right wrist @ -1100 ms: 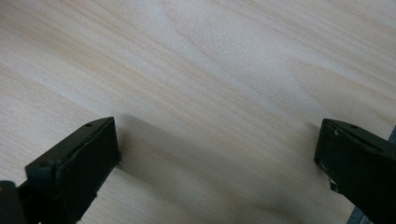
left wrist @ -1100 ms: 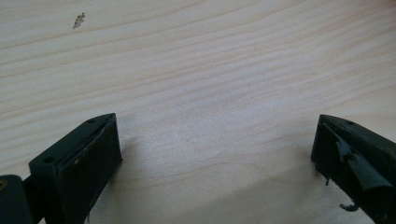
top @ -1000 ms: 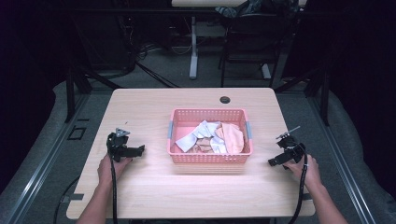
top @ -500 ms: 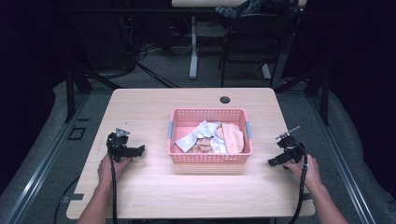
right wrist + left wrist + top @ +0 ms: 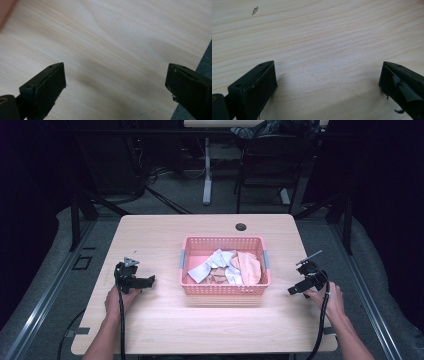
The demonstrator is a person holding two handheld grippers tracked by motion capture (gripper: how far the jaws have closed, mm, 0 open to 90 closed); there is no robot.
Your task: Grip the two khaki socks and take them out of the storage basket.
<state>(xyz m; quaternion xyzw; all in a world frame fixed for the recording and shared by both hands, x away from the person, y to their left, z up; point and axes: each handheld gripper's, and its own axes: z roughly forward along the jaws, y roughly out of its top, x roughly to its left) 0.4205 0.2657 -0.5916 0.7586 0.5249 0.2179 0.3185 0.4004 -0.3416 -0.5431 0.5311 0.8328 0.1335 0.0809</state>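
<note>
Meanwhile, almost nothing is changing from the picture a second ago: both hands are still resting low on the table [image 5: 150,230], on either side of the pink basket [image 5: 224,289], and the basket itself is sitting where it sat before, in the middle of the tabletop.

The left gripper [image 5: 145,282] is lying just left of the basket, apart from it, with the person's left hand [image 5: 118,299] wrapped around its rear. In the left gripper view its jaws are standing wide apart over bare wood, with nothing between them [image 5: 327,82]. Its cable is trailing back along the forearm toward the table's near edge.

The right gripper [image 5: 295,290] is sitting near the table's right edge, also apart from the basket, with the right hand [image 5: 327,295] behind it. In the right gripper view its jaws are likewise spread wide over empty tabletop [image 5: 115,82], and the table's edge is showing at the lower right corner.

Inside the basket, a jumble of cloths is lying loose: pale grey-white pieces [image 5: 212,265] toward the left and centre, and a peach-coloured one [image 5: 249,267] draped toward the right side. Neither gripper is touching them.

A small dark round fitting [image 5: 241,226] is sitting in the tabletop beyond the basket, unmoved as well.
</note>
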